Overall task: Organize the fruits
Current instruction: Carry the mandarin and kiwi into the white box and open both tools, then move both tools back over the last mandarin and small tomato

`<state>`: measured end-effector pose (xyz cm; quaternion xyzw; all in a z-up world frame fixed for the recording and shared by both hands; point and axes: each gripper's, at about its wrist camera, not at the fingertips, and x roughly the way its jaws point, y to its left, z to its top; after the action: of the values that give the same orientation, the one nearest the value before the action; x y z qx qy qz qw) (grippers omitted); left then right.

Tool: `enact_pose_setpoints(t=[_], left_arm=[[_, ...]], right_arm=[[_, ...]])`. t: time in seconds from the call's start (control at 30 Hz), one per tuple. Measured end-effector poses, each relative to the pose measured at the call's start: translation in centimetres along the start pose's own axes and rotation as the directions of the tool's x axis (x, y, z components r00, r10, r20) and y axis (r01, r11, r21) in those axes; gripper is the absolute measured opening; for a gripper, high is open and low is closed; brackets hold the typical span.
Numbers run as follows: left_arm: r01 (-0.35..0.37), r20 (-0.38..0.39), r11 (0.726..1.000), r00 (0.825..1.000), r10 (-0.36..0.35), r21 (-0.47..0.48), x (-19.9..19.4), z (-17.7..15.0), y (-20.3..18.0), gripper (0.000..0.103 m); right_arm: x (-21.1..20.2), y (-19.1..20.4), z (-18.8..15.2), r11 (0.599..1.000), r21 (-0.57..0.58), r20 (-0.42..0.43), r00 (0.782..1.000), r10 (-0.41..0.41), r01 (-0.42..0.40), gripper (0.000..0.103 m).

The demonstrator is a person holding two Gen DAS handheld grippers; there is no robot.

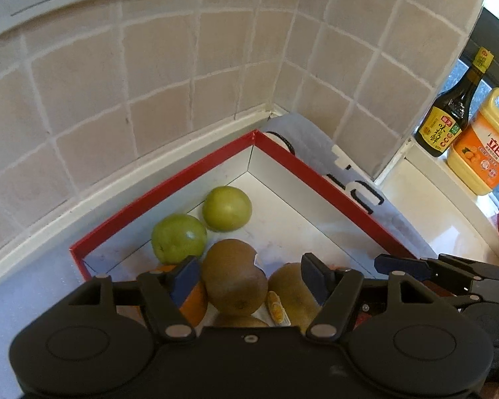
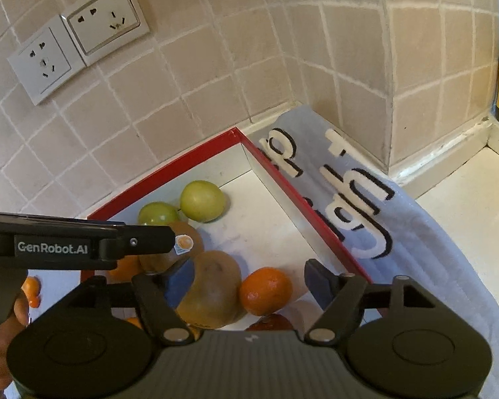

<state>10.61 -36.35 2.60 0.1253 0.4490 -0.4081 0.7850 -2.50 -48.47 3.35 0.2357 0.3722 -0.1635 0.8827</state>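
A red-rimmed white box (image 1: 169,186) (image 2: 169,169) sits in the tiled corner. It holds two green fruits (image 1: 178,238) (image 1: 227,208), several brown kiwis (image 1: 233,276) (image 2: 213,289) and oranges (image 2: 266,291). My left gripper (image 1: 252,277) is open over the box, its fingers either side of a kiwi without closing on it. My right gripper (image 2: 249,282) is open over the box, with a kiwi and an orange between its fingers. The left gripper shows in the right wrist view (image 2: 83,244). The right gripper shows at the right of the left wrist view (image 1: 449,272).
A pale blue cloth with lettering (image 2: 366,199) lies under and right of the box. A dark sauce bottle (image 1: 455,109) and a yellow detergent jug (image 1: 482,146) stand on the ledge at right. Wall sockets (image 2: 80,43) are above. Small oranges (image 2: 31,291) lie left of the box.
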Motion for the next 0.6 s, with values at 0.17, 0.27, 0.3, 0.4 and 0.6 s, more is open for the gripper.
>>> enact_pose_setpoints(t=[0.17, 0.27, 0.3, 0.4, 0.6], left_arm=[[-0.023, 0.023, 1.0, 0.999, 0.023, -0.005, -1.4, 0.0, 0.5, 0.08], [-0.041, 0.052, 0.999, 0.998, 0.041, -0.002, -3.1, 0.0, 1.1, 0.08], [-0.048, 0.058, 0.999, 0.997, 0.048, -0.002, -3.5, 0.0, 1.4, 0.08], [-0.075, 0.077, 0.997, 0.994, 0.075, 0.002, -5.0, -0.1, 2.3, 0.08], [-0.119, 0.111, 0.992, 0.986, 0.122, -0.035, -8.0, -0.7, 5.2, 0.08]], right_arm=[[-1.0, 0.4, 0.3, 1.0, 0.02, 0.016, 1.0, -0.01, 0.01, 0.075], [-1.5, 1.1, 0.5, 1.0, 0.017, 0.026, 1.0, -0.004, 0.004, 0.075], [-1.6, 1.5, 0.6, 1.0, 0.011, 0.032, 0.999, -0.004, 0.003, 0.075], [-2.1, 2.8, 0.8, 1.0, -0.005, 0.043, 0.999, 0.0, 0.0, 0.075], [-2.5, 6.2, 1.2, 0.998, -0.049, 0.056, 0.998, 0.028, -0.026, 0.075]])
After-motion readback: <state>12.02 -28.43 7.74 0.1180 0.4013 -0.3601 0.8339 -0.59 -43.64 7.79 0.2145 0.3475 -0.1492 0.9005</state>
